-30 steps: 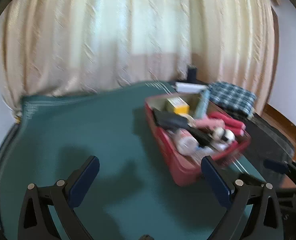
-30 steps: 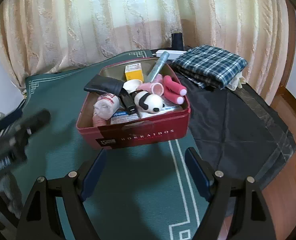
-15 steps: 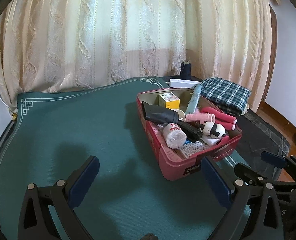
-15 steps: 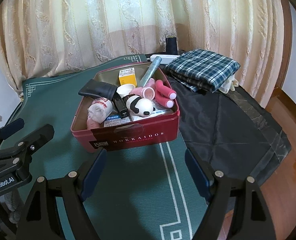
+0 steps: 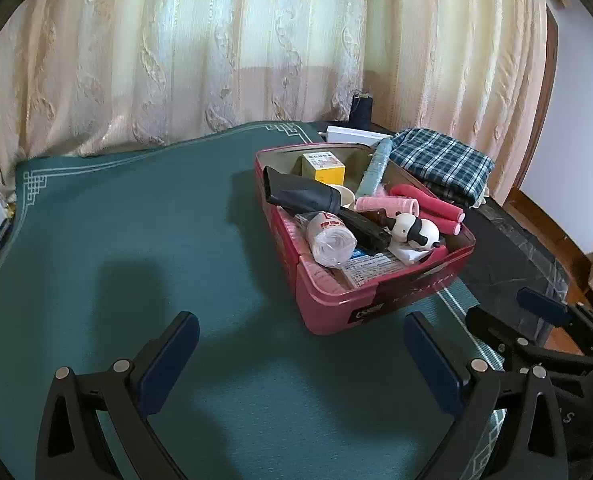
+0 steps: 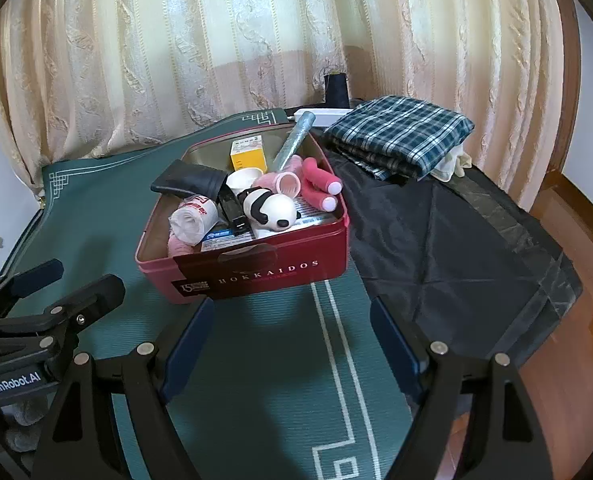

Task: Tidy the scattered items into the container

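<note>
Left wrist view: the left gripper (image 5: 300,356) is held wide and empty over bare green mat (image 5: 116,240); the right gripper (image 6: 292,332) likewise. Just beyond, the red container (image 6: 256,268) is seen filled, panda toy (image 6: 270,208) included. Tidying appears finished; withdrawal is likely called for.

Both wrist views look down, fairly near, sharing the red box (image 5: 328,312).
</note>
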`<state>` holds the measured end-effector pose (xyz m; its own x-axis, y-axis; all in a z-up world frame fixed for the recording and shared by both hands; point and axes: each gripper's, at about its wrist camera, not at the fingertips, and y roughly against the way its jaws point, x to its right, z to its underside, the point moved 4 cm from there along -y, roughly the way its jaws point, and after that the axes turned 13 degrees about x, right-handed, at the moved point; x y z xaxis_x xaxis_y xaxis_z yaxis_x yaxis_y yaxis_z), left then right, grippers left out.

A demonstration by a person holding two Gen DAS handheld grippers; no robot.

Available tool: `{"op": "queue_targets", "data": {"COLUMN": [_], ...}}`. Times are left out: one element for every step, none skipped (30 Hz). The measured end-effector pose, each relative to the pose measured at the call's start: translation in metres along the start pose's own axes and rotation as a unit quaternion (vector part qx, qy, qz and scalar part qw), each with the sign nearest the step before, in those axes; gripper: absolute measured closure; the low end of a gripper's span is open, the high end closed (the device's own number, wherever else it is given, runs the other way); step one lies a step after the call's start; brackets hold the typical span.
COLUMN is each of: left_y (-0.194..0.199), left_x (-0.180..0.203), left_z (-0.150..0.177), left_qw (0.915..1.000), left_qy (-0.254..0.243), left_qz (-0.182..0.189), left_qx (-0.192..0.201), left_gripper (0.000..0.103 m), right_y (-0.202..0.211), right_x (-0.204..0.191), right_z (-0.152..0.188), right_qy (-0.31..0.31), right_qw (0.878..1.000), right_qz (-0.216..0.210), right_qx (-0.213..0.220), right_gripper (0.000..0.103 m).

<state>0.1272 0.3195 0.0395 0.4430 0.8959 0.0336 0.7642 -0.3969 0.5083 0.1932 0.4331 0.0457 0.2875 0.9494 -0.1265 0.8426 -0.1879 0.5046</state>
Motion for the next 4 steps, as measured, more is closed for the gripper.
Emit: {"op": "queue_targets", "data": {"left_y": [-0.0001, 0.0000, 0.0002, -0.0009], "left_x": [-0.0003, -0.0007, -0.0012, -0.0020], "left_z": [-0.0002, -0.0001, -0.0002, -0.0008], "left_qw": [1.0000, 1.0000, 1.0000, 1.0000], "left_qy": [-0.002, -0.004, -0.007, -0.009], "left_qz": [0.000, -0.002, -0.004, -0.005], "left_qx": [0.000, 0.000, 0.001, 0.000], "left_gripper": [0.000, 0.000, 0.000, 0.000], "right_y": [0.0002, 0.0001, -0.0002, -0.0004], "right_x": [0.0001, 0.0007, 0.0010, 0.0008], "right_z": [-0.0002, -0.0004, -0.0004, -0.0006], "right_qy": [0.001, 0.002, 0.001, -0.001], "right_qw": [1.000, 1.000, 1.000, 1.000], "right_qz": [0.003, 0.006, 0.006, 0.005], "right_qx": [0.001, 0.001, 0.001, 0.000], "right_gripper": [0.020, 0.020, 0.020, 0.020]}}
